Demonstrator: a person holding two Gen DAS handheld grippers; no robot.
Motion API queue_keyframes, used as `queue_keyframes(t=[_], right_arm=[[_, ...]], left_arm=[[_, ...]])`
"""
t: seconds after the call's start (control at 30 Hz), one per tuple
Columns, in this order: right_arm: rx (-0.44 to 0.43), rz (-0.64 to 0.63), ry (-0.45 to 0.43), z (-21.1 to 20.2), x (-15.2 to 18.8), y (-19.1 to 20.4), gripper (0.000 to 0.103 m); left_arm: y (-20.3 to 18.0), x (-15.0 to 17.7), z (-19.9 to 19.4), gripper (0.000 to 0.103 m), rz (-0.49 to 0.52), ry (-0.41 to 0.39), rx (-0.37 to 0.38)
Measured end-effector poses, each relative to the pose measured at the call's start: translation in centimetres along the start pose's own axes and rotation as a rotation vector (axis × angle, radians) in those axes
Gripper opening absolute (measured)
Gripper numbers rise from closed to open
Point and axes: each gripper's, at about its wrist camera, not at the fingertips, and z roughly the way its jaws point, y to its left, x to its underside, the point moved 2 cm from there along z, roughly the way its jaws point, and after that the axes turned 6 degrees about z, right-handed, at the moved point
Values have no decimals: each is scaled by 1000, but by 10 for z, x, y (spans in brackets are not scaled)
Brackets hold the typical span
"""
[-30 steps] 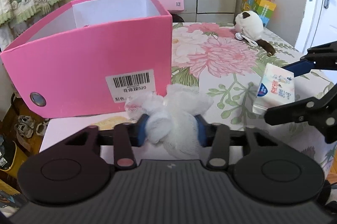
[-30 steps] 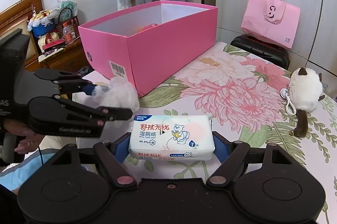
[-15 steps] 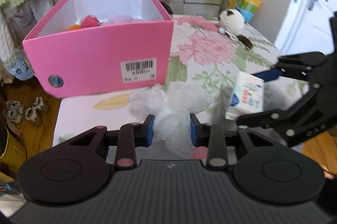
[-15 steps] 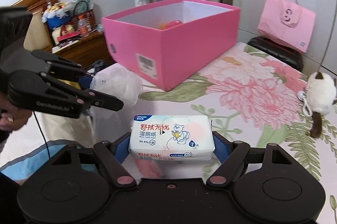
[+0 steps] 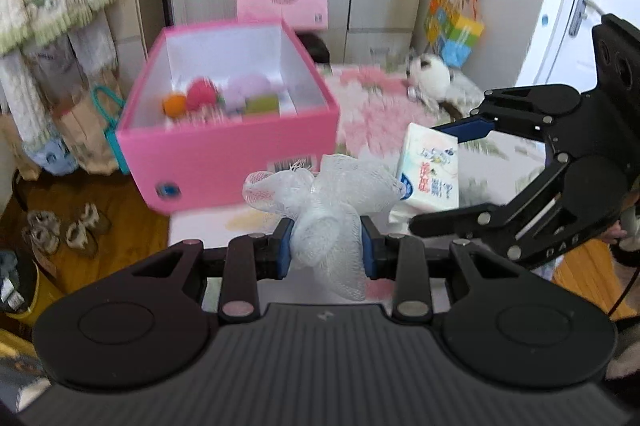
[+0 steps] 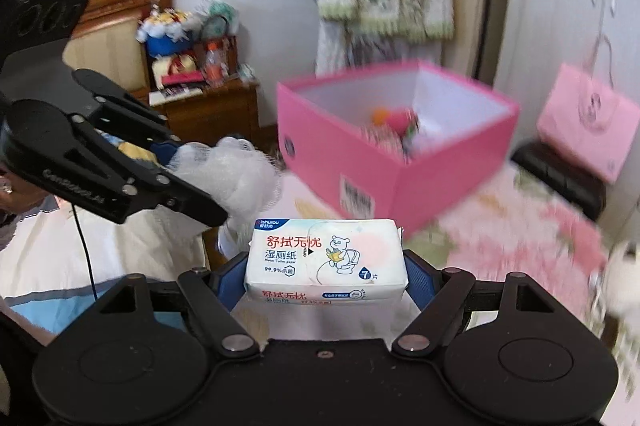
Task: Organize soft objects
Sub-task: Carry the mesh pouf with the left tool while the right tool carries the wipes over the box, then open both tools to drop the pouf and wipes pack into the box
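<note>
- Two soft things are in my grip at once: my left gripper (image 5: 326, 246) is clenched on the white mesh puff (image 5: 332, 201), low in the middle of the left wrist view, its netting bulging above and below the pads.
- My right gripper (image 6: 326, 276) clasps the wipes pack (image 6: 326, 262) by its short ends, low centre of the right wrist view, label facing up.
- The left jaws have just been closing tighter, with the puff squeezed between them.
- The pink box (image 5: 228, 129) sits upper centre-left in the left view, open, with an orange ball (image 5: 175, 104), a red toy and a lilac one already on its floor.
- Both loads look clear of the table, so I judge this the carry step toward the box.
- Next I need each load over the rim and above a bare patch of the floor before letting go; the two grippers are near each other, so going in one at a time seems safer.
- A plush cat (image 5: 430, 77) lies on the floral cloth (image 5: 372, 105), upper right of the box, not yet sorted.
</note>
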Motion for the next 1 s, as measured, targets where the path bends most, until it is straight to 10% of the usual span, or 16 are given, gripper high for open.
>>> queue_keyframes(t=[0.43, 1.0], right_arm=[[119, -62, -148, 31, -83, -34, 83], [101, -137, 83, 186, -141, -127, 83]], left_arm=[[51, -86, 15, 32, -11, -164, -106], [159, -140, 179, 32, -276, -29, -79]])
